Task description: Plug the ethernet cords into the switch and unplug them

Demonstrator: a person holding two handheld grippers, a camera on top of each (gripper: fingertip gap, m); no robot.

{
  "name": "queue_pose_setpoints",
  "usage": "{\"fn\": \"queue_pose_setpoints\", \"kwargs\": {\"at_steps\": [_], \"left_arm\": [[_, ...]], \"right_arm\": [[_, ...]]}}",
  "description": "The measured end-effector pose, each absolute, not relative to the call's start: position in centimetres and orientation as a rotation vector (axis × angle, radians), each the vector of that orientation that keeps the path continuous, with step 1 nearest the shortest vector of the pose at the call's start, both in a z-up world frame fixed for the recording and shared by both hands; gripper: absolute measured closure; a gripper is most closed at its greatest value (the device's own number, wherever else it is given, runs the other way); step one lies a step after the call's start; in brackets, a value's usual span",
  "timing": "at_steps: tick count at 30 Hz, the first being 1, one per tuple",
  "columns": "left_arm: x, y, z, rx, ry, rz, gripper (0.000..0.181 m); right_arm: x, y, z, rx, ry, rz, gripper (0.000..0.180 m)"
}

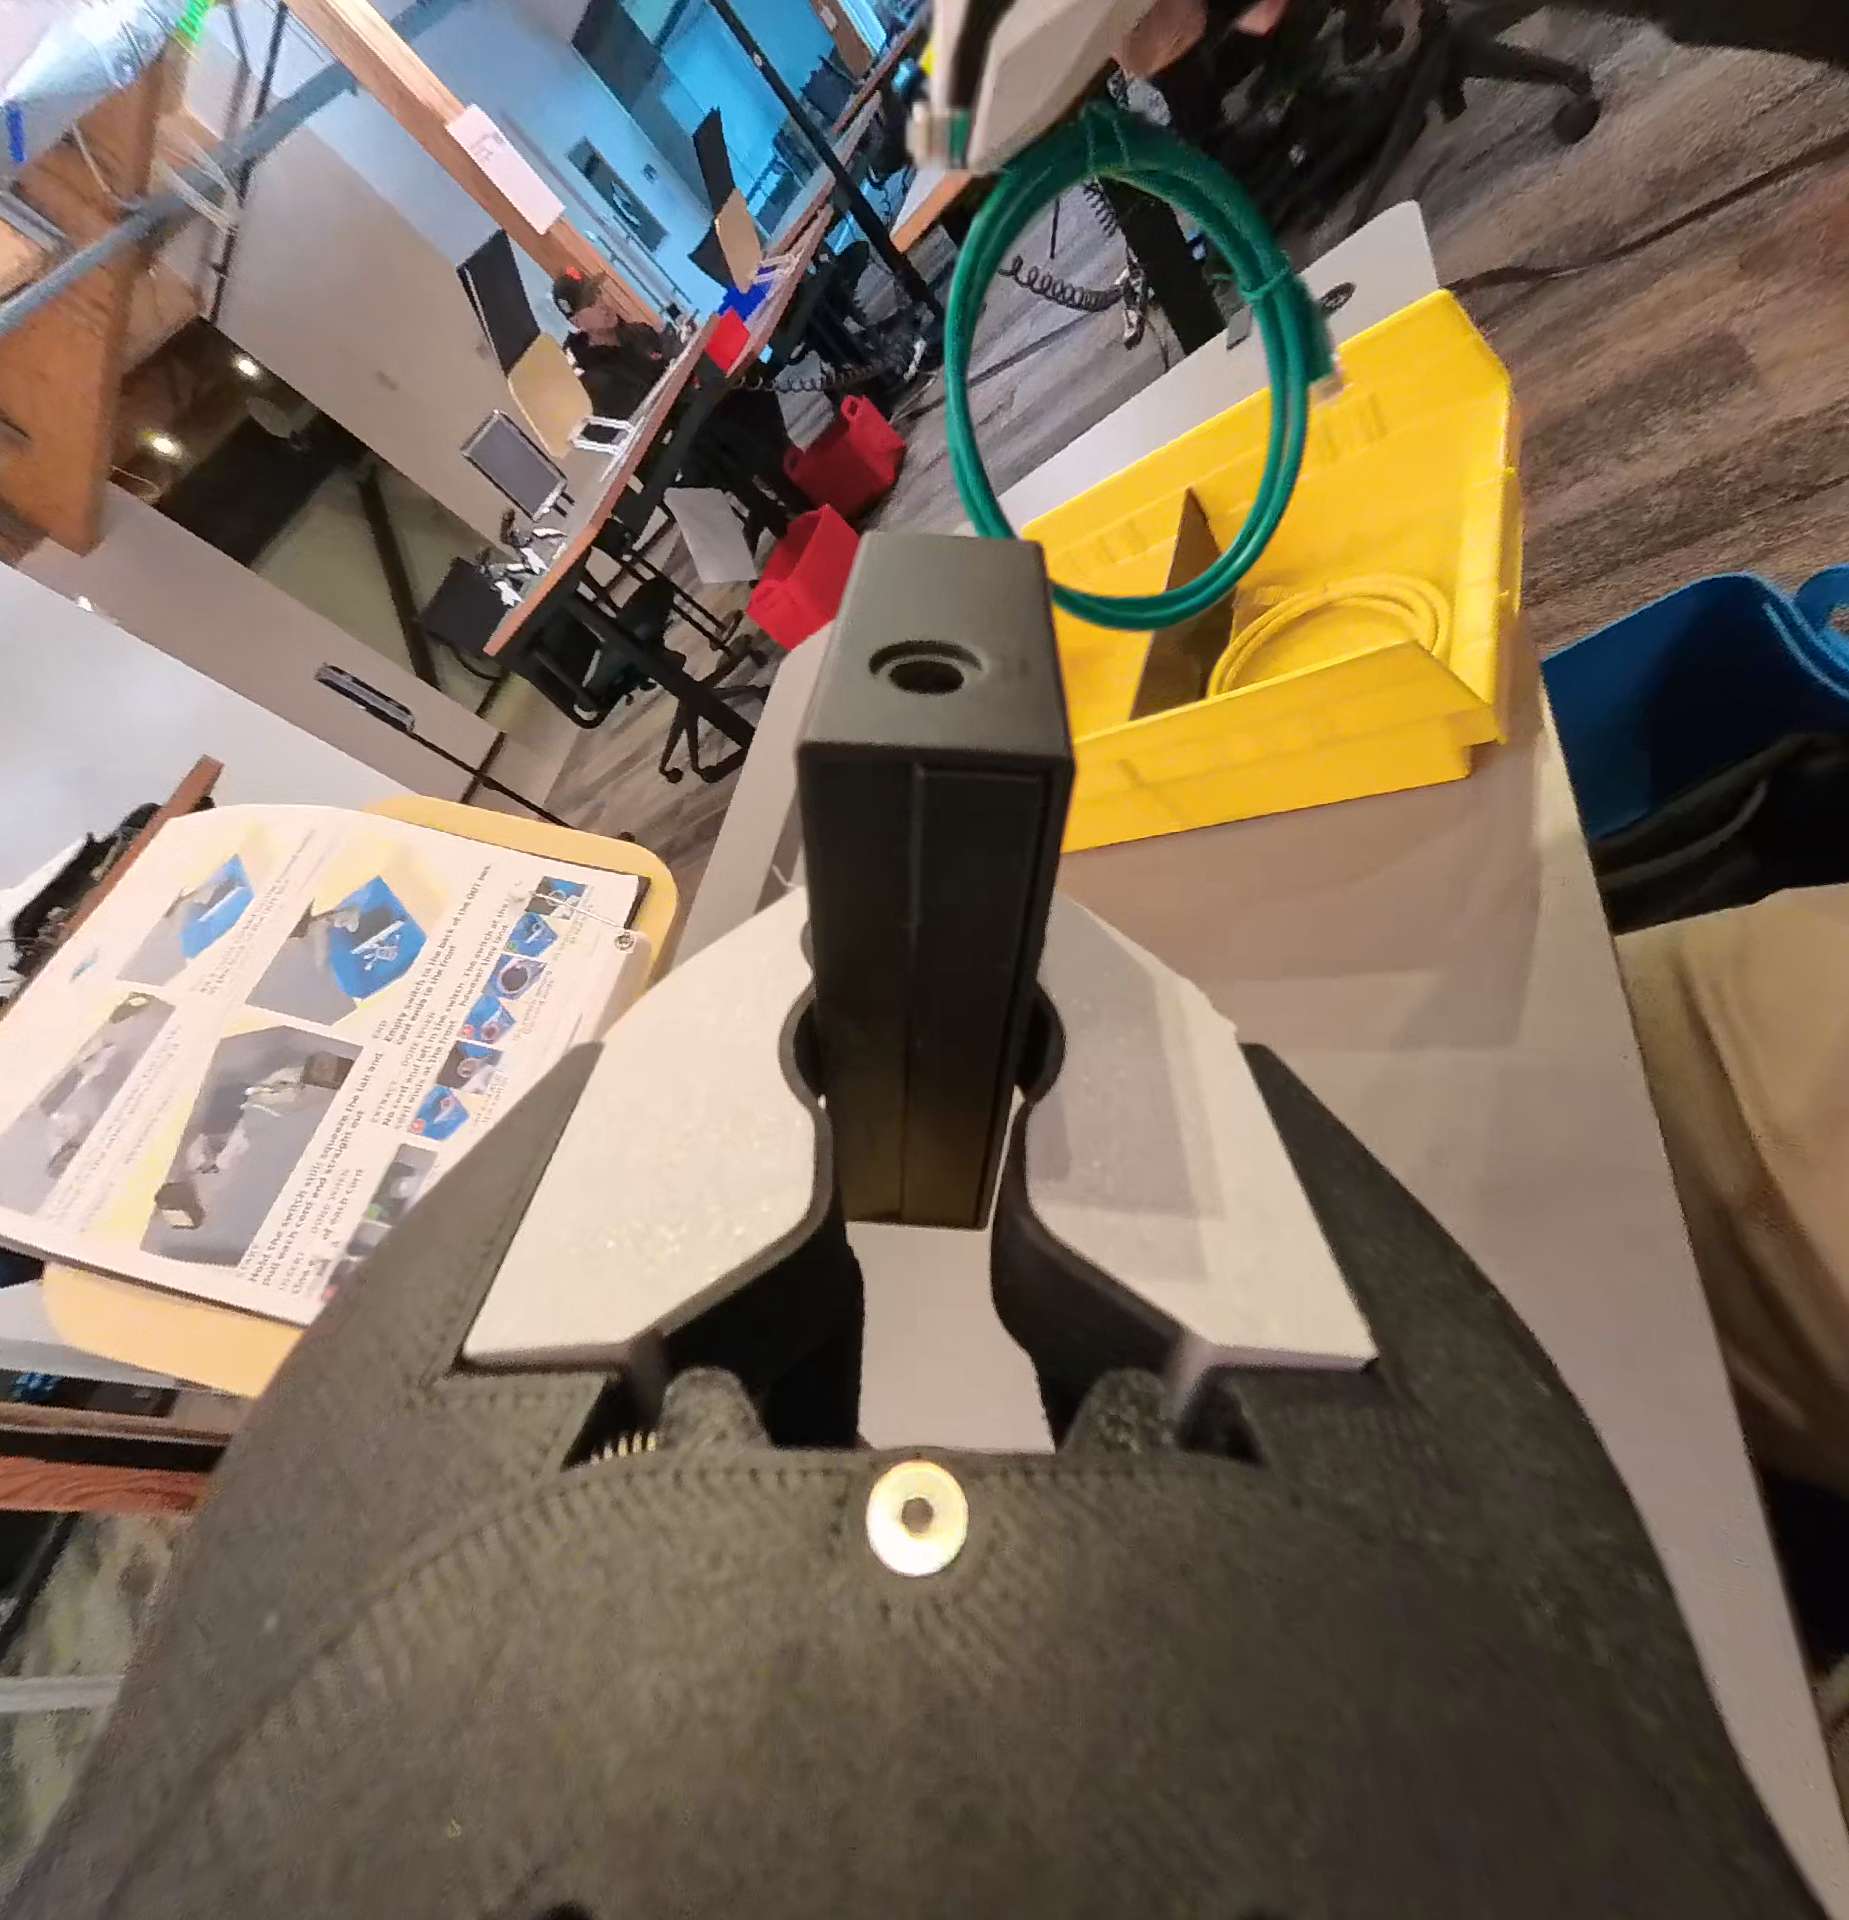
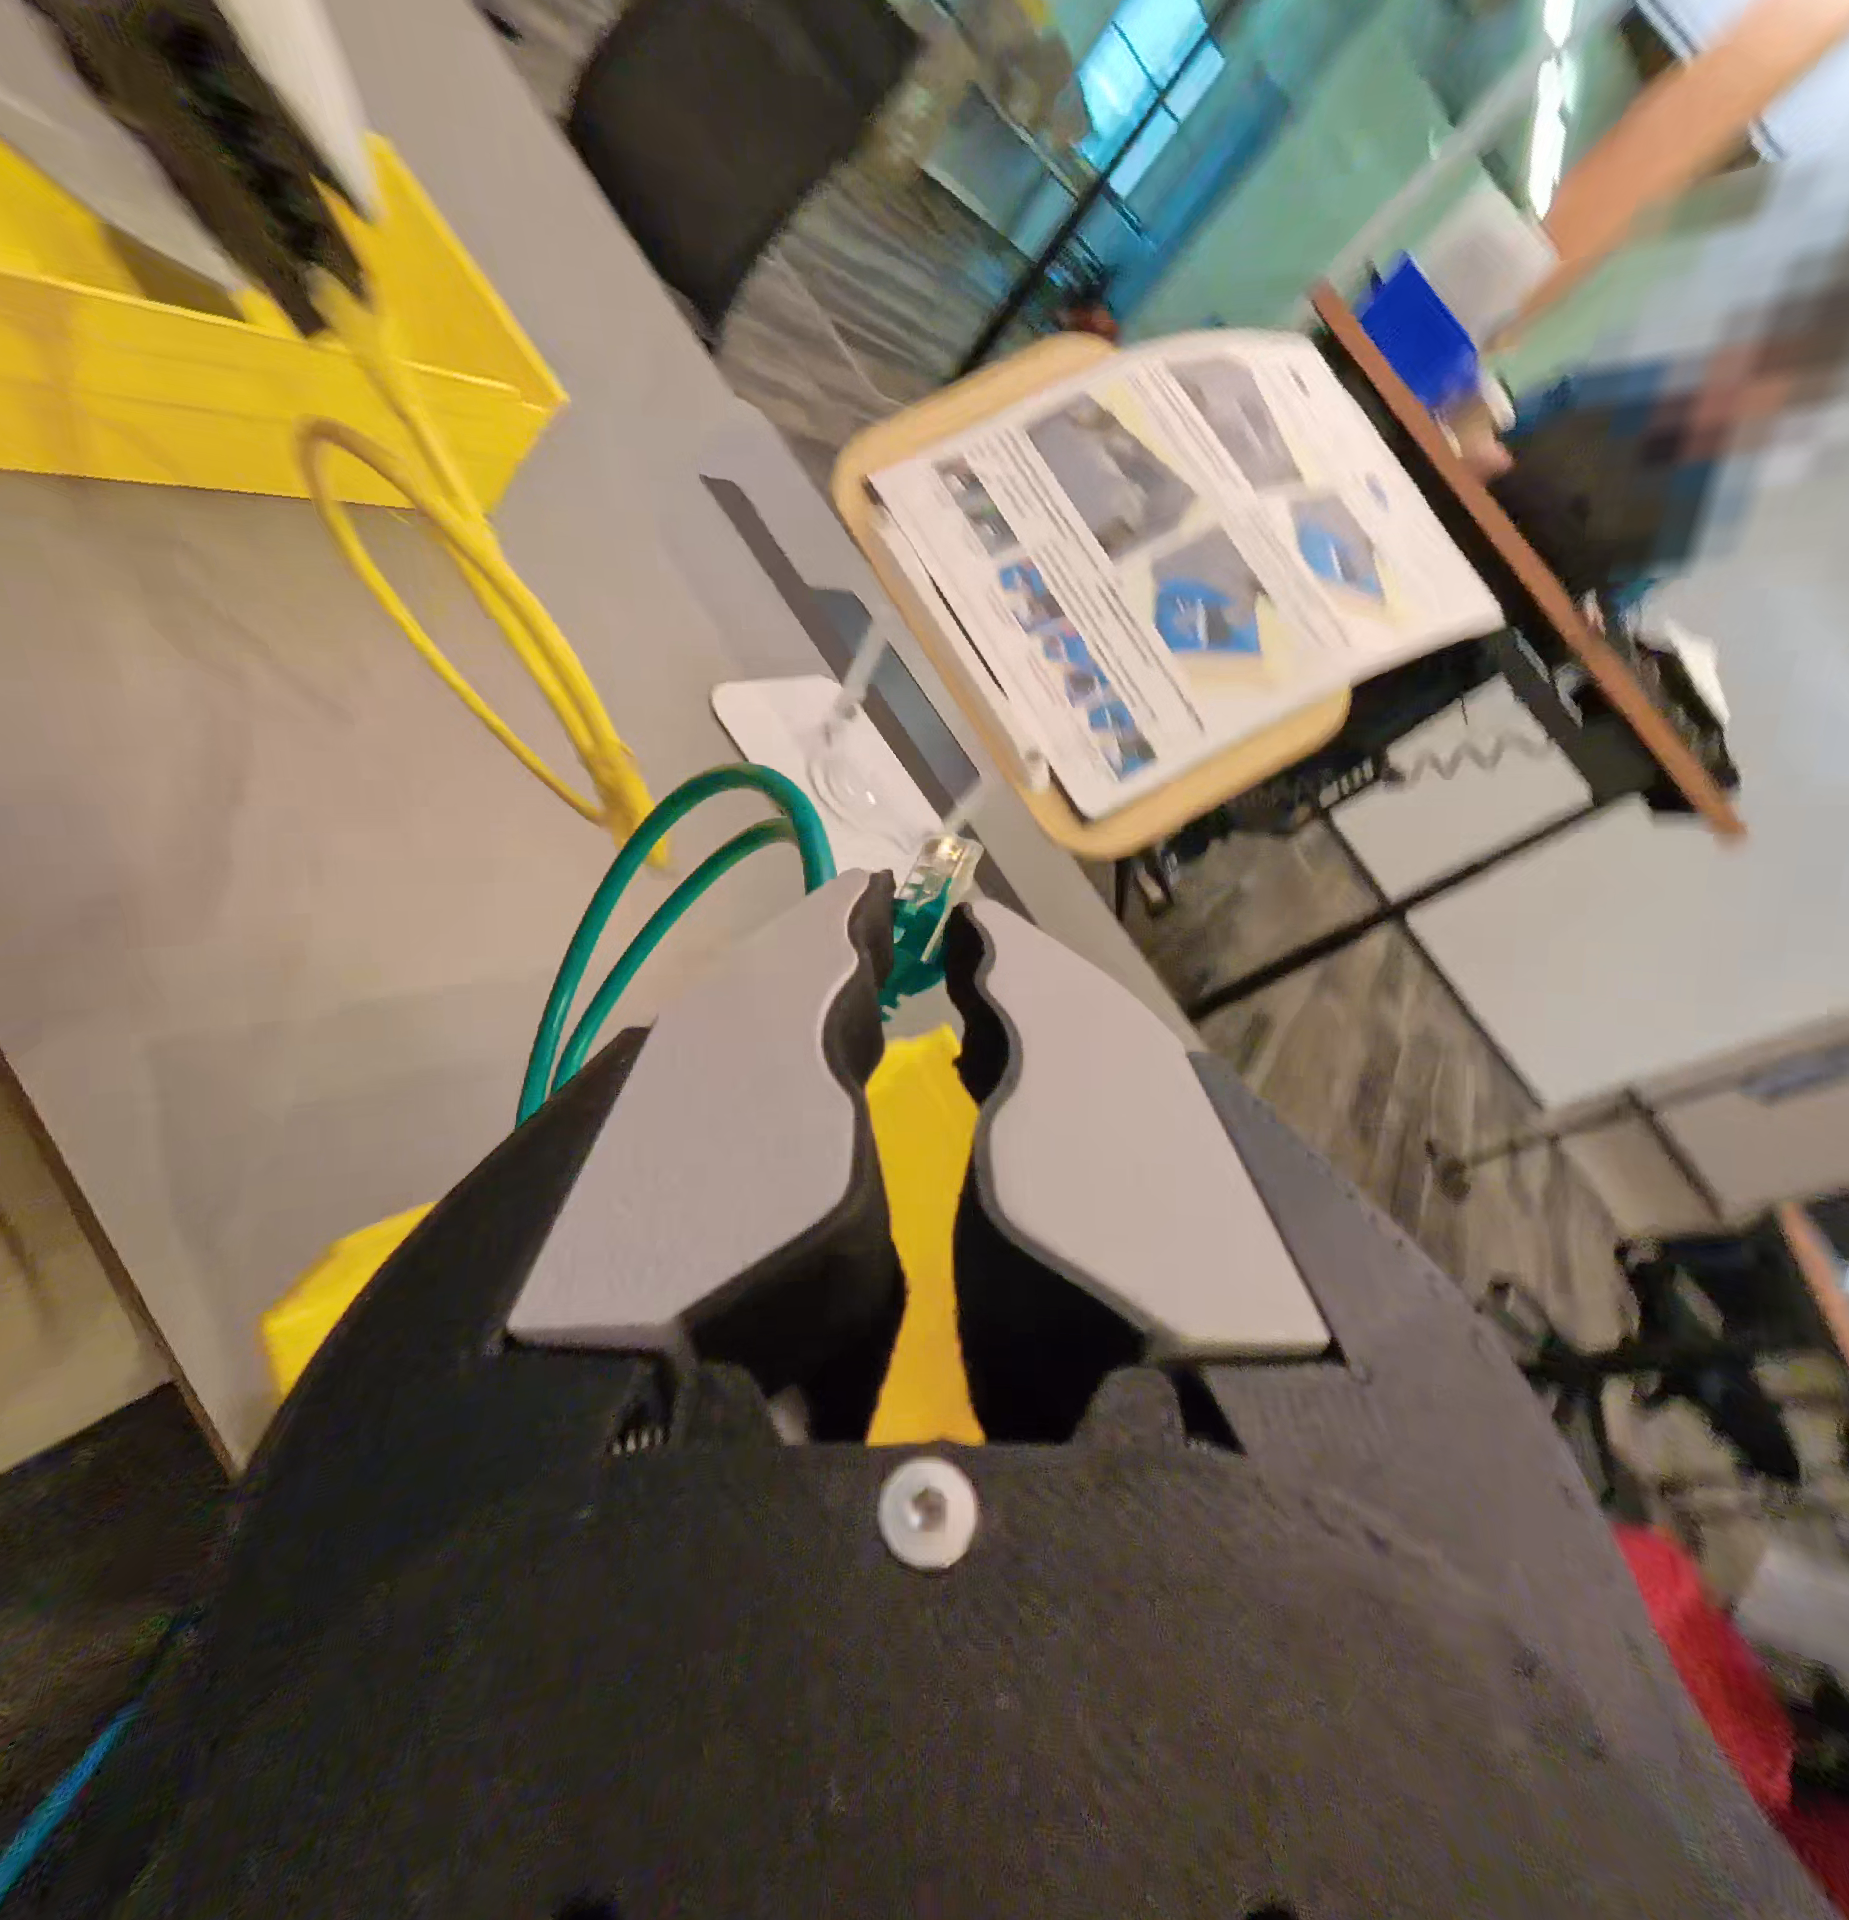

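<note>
My left gripper (image 1: 925, 1023) is shut on a black switch (image 1: 935, 831), held end-on above the grey table; its ports are hidden. My right gripper (image 2: 915, 925) is shut on the plug end of a green ethernet cord (image 2: 925, 904), clear connector tip sticking out past the fingertips. In the left wrist view the right gripper (image 1: 1013, 73) hangs at the top with the green cord's coil (image 1: 1138, 353) looping down over the yellow bin (image 1: 1346, 582). A yellow cord (image 2: 504, 613) trails from the bin onto the table; another yellow coil (image 1: 1325, 634) lies inside the bin.
An instruction sheet on a tan clipboard stand (image 1: 307, 1039) stands to the left of the table (image 1: 1346, 966); it also shows in the right wrist view (image 2: 1159, 582). A blue bin (image 1: 1730, 675) sits right of the table. Red bins (image 1: 806, 571), desks and a person are beyond. The tips of one gripper are about 20 cm away from the tips of the other.
</note>
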State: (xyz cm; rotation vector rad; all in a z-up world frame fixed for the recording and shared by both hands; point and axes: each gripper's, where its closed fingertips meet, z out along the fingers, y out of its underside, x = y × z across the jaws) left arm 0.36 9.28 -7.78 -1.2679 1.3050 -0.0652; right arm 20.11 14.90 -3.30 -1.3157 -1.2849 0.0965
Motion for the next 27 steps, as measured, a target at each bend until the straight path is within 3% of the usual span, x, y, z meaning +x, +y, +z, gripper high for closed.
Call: {"fn": "queue_pose_setpoints", "kwargs": {"at_steps": [6, 14, 21, 27], "left_arm": [[0.1, 9.5, -7.3, -1.263, 1.291, -0.043, 0.151], [0.1, 9.8, -8.0, -1.263, 1.315, 0.013, 0.151], [-0.2, 10.1, -8.0, -1.266, 1.313, 0.040, 0.151], [-0.6, 10.2, -7.7, -1.268, 1.299, 0.061, 0.151]], "right_arm": [[27.4, 18.8, -9.3, -1.582, -0.900, 0.155, 0.170], [30.6, 21.4, -20.1, -1.860, -0.703, 0.023, 0.169], [32.3, 22.4, -22.3, -1.948, -0.902, -0.496, 0.169], [33.8, 23.5, -25.2, -2.152, -0.930, -0.557, 0.168]]}}
